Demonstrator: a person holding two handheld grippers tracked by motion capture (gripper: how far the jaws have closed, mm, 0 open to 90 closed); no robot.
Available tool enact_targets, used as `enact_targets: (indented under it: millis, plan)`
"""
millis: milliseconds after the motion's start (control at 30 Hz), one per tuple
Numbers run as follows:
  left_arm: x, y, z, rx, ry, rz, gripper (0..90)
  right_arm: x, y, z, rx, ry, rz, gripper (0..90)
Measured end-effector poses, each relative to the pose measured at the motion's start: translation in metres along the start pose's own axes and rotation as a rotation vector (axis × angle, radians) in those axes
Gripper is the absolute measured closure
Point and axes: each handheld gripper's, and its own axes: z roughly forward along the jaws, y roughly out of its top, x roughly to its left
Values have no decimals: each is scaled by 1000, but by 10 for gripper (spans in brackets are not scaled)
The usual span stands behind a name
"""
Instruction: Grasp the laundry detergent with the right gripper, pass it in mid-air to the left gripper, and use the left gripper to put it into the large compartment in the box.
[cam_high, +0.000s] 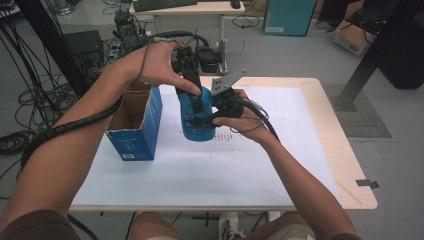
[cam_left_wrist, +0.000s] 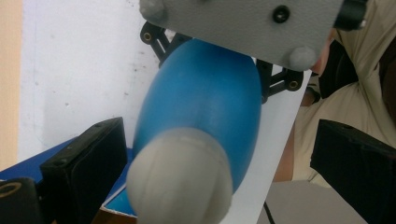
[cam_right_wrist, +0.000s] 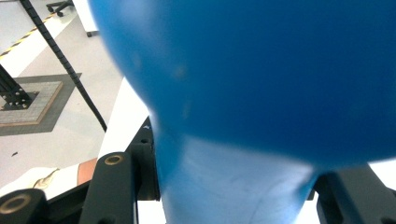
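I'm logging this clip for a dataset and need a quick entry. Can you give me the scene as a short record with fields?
held object: blue bottle with pale cap, above the table
right gripper: shut on the bottle's lower part
left gripper: jaws open either side of the cap end, not touching
nearby: open blue box, beside the bottle
surface: white sheet on a wooden tabletop

Even daylight, blurred gripper close-ups
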Motion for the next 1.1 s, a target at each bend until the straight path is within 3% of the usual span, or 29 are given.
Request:
enact_targets:
  millis: [100, 167, 367, 1100]
  plan:
    - [1, 0, 1, -11, -3, -5, 41, 1, 0, 0, 0, 2, -3, 437]
    - [2, 0, 2, -16, -1, -5, 42, 0, 1, -1, 2, 3, -30, 437]
    - [4, 0, 2, 4, -8, -8, 41, 1, 5, -3, -1, -1, -57, 437]
    - [9, -3, 8, 20, -37, -8, 41, 1, 10, -3, -5, 14, -53, 437]
